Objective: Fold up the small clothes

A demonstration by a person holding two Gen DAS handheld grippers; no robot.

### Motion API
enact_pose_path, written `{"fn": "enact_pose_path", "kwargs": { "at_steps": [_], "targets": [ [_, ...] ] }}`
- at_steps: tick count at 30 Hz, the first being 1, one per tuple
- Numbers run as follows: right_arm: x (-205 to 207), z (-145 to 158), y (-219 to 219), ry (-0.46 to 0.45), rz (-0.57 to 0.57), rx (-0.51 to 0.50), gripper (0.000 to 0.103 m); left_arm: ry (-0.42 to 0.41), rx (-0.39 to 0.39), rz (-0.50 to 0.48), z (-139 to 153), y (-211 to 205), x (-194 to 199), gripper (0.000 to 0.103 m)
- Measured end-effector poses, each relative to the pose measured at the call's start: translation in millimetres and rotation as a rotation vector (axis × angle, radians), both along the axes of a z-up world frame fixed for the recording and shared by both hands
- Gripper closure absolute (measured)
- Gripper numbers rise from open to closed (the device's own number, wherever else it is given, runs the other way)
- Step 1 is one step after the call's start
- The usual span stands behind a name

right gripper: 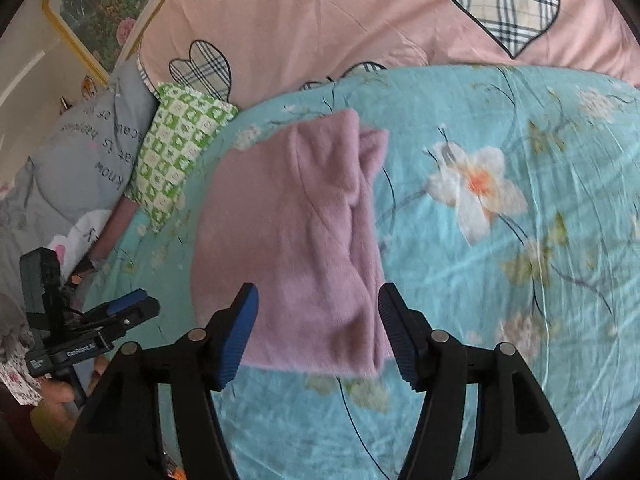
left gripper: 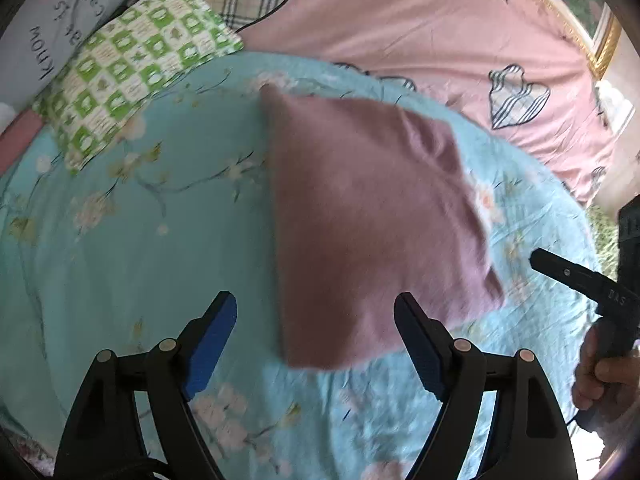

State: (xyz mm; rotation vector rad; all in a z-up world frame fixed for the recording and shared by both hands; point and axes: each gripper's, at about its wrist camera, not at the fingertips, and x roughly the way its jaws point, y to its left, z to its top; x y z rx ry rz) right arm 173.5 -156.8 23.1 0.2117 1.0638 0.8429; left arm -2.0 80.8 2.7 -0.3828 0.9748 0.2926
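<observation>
Left wrist view: the left gripper (left gripper: 316, 308) hangs with jaws spread wide and nothing between them, above the near edge of the pink fleece garment (left gripper: 372, 224). The garment lies already doubled into a rough rectangle on the turquoise floral sheet (left gripper: 132, 240). The right gripper (left gripper: 568, 272) enters from the right edge, just beside the garment's right border; its jaw state cannot be read here. If a further fold is intended, pinch both near corners through all layers, lift only enough to clear the sheet, and carry them to the far edge together.

Right wrist view: the right gripper (right gripper: 318, 308) is likewise spread and empty, poised over the garment's near hem. A loose flap shows along the garment's far right side; gather it or the fold will likely skew. The left gripper (right gripper: 132, 306) sits well left of the cloth. A green checked pillow (right gripper: 176, 156) lies near the far left corner, with a grey lettered pillow (right gripper: 84, 160) beyond and a pink quilt (right gripper: 320, 20) behind; none appears to block the fold path.
</observation>
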Motion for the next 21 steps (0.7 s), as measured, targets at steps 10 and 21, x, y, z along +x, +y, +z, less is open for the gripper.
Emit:
{"fn": "enact_pose_path", "kwargs": {
  "at_steps": [10, 21],
  "targets": [
    [-53, -18, -1, -0.084, 0.042, -0.164, 0.031, 0.019, 0.17, 0.012, -14, -25, -37, 0.021],
    [-100, -11, -7, -0.161, 0.067, -0.142, 0.015, 0.046, 0.214, -0.089, -18, -54, -66, 0.021]
  ]
}}
